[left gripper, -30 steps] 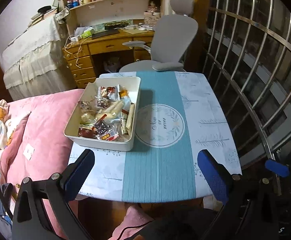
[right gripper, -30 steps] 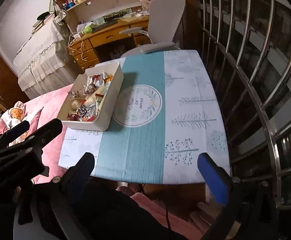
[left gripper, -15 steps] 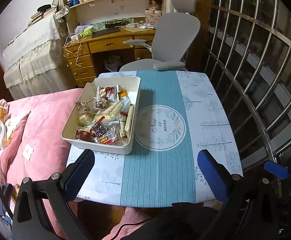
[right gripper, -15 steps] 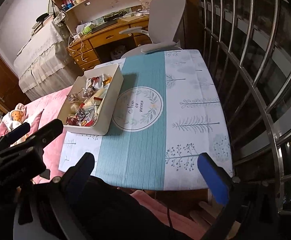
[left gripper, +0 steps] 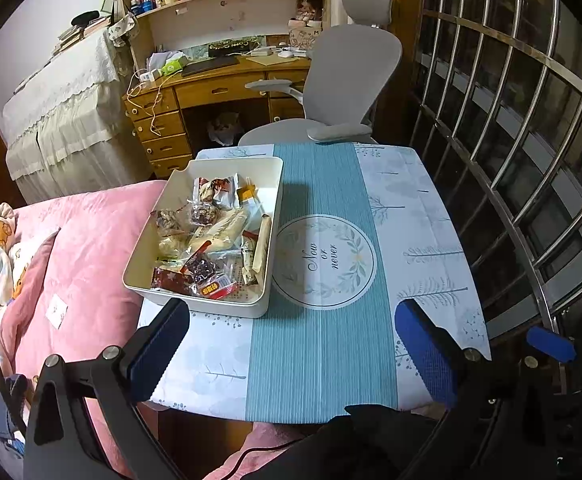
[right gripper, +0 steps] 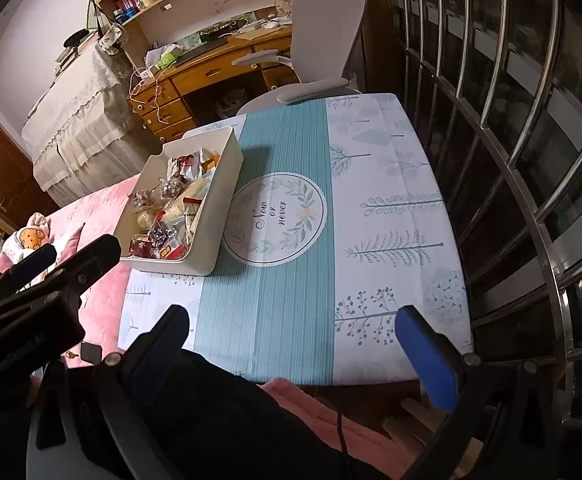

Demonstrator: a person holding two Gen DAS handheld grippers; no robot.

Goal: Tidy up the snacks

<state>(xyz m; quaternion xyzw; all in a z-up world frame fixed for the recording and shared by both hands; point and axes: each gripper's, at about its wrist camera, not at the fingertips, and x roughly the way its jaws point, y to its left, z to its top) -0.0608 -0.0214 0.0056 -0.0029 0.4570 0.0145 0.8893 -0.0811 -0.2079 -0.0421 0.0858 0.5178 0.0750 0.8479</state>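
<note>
My left tool (left gripper: 291,356) hangs over the near edge of the surface (left gripper: 419,216) with its blue pads spread wide and nothing between them. My right tool (right gripper: 291,352) is just as wide and just as empty, held over the same near edge further to the right.

The white bin (left gripper: 207,232) sits on the left part of the surface, at about 11 o'clock from my left tool and about 10 o'clock from my right one. The tip of my left tool's left finger (left gripper: 159,348) lines up just below the bin's near wall in the left wrist view (whether it touches I cannot tell). The snacks (left gripper: 211,240) lie heaped inside the bin: clear wrappers, a silver packet at the far end, dark red packets at the near end, and a long pale stick (left gripper: 262,244) leaning along the right wall.

A tablecloth covers the surface, with a teal stripe (left gripper: 323,352) running down the middle and a round emblem (left gripper: 325,262) reading "Now or never" just right of the bin, at 12 o'clock from my left tool. The rest of the cloth is bare.

Beyond the surface, at 12 o'clock, stands a grey office chair (left gripper: 347,80) before a wooden desk (left gripper: 211,92). A pink blanket (left gripper: 79,256) spreads at 9 o'clock, metal window bars (left gripper: 531,120) at 3 o'clock.
</note>
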